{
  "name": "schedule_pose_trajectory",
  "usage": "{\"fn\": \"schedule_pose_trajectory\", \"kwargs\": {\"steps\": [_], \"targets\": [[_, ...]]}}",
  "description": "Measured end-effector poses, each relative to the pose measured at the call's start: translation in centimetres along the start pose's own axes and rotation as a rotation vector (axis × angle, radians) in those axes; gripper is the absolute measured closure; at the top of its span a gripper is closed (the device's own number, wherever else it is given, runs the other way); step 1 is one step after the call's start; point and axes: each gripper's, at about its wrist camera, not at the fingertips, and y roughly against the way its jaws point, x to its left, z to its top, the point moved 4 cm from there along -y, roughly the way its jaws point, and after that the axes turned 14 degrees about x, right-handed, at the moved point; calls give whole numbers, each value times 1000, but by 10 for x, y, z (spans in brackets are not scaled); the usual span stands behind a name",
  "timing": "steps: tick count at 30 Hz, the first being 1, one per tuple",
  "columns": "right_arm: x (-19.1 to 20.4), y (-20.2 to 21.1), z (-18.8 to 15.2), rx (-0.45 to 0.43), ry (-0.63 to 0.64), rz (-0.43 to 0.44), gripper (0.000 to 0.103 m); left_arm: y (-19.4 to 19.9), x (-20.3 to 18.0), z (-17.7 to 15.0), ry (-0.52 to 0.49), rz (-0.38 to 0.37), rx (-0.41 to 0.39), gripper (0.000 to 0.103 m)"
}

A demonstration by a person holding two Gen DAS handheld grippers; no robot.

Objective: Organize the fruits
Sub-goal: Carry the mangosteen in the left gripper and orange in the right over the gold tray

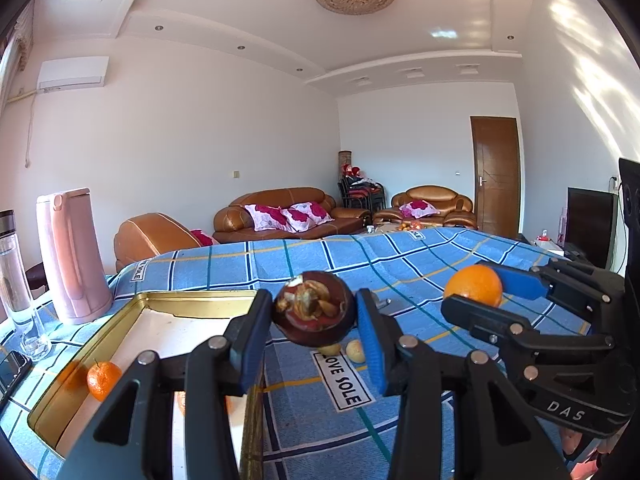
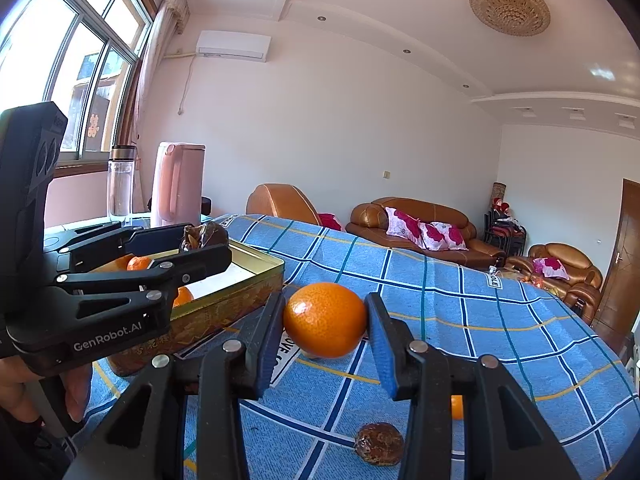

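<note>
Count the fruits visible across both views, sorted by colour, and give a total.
Orange: 4 (held orange in right gripper; tin oranges in tin; cloth orange)
Dark brown: 2 (held mangosteen in left gripper; loose mangosteen)
Pale yellow: 2 (small yellow fruits)
Total: 8

A pink kettle (image 1: 74, 256) beside a clear bottle (image 1: 14, 276) (metal-capped) on a blue checked tablecloth (image 1: 400, 256); brown sofa (image 1: 288, 216) beyond.
</note>
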Motion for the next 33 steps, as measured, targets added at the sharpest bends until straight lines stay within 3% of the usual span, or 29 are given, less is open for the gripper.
{"fn": "schedule_pose_trajectory", "kwargs": {"steps": [13,33], "targets": [[29,-10,15,10,41,83,60,2,27,-4,31,47,53,59],[115,-55,49,62,115,286,60,-1,119,-30,159,180,197,59]]}}
